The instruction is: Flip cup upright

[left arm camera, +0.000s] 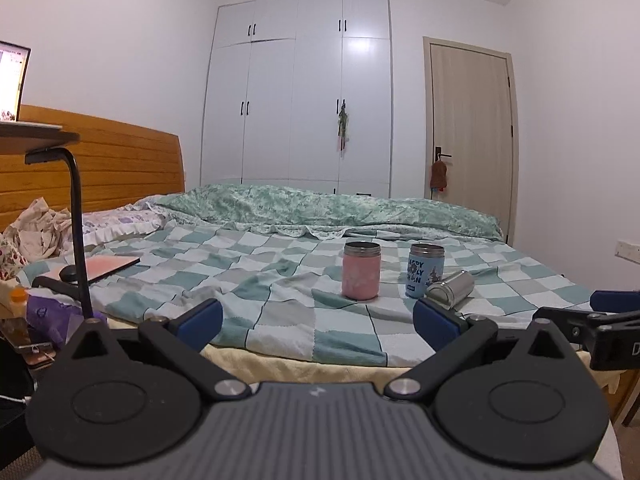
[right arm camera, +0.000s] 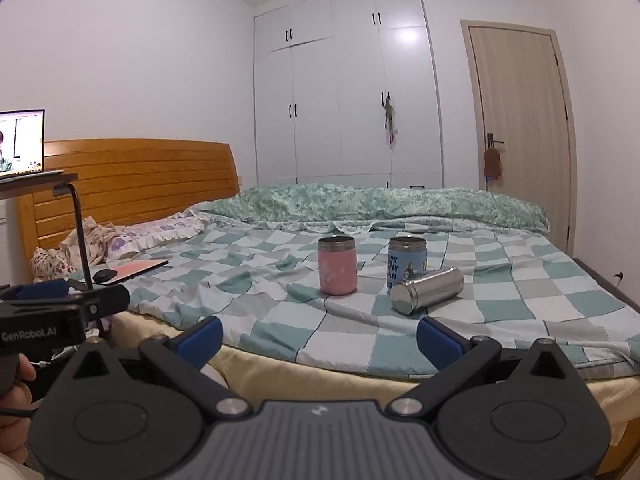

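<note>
three cups sit on the checked sheet (right arm camera: 280, 320) near the foot-side edge of the bed. the pink cup (right arm camera: 337, 265) and the blue cup (right arm camera: 406, 262) stand upright, mouths up, side by side but apart. the steel cup (right arm camera: 427, 290) lies on its side just right of the blue one and close in front of it, its flat end turned toward the grippers; whether the two touch i cannot tell. the right gripper (right arm camera: 320, 340) hangs short of the bed edge, its blue fingers (right arm camera: 200, 338) spread wide with nothing between them. the left gripper (left arm camera: 318, 326) is spread wide too, and bare. from the left view the steel cup (left arm camera: 450, 290) is partly hidden behind the gripper's right pad, while the right view shows its whole length. the left view catches the right gripper only as a black edge at far right; the right view shows the left one at far left, with a bit of hand (right arm camera: 16, 396) below it. a laptop (right arm camera: 22, 144) glows on a stand beside the headboard (right arm camera: 132, 176).
</note>
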`<state>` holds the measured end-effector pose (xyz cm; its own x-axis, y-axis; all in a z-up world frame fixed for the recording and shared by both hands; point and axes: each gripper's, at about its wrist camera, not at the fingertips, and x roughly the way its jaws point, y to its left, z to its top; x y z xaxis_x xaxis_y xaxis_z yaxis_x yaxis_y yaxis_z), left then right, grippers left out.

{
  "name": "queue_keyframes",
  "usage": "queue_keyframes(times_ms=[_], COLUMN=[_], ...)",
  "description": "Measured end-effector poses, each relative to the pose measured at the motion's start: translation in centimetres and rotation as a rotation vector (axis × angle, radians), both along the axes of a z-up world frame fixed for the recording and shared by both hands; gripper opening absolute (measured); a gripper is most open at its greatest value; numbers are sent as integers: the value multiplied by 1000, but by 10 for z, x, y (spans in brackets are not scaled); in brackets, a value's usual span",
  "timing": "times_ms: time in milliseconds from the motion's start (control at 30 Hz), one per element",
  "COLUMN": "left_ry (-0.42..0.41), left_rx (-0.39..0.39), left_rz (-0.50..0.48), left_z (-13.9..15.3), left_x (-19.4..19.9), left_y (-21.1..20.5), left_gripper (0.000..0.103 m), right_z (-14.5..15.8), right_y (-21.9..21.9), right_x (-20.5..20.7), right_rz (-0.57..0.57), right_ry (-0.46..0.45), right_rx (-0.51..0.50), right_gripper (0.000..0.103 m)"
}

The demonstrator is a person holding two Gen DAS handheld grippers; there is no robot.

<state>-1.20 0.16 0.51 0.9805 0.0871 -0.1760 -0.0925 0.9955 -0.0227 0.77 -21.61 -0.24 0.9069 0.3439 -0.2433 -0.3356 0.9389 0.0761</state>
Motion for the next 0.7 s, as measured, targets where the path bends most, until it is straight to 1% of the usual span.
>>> queue_keyframes(times_ms=[100,700], left_ry=[10,-3], left_rx=[5,7], left_rz=[-1,1], left_z=[-1,-2], left_x=[1,-1], left_y=[-2,-4], left_gripper=[103,103], right_z=[-1,-1], right_y=[1,3], right_x=[0,-3], right_rz=[7,4], right_ry=[-4,-15], right_rx=[-5,0], right_gripper=[103,103])
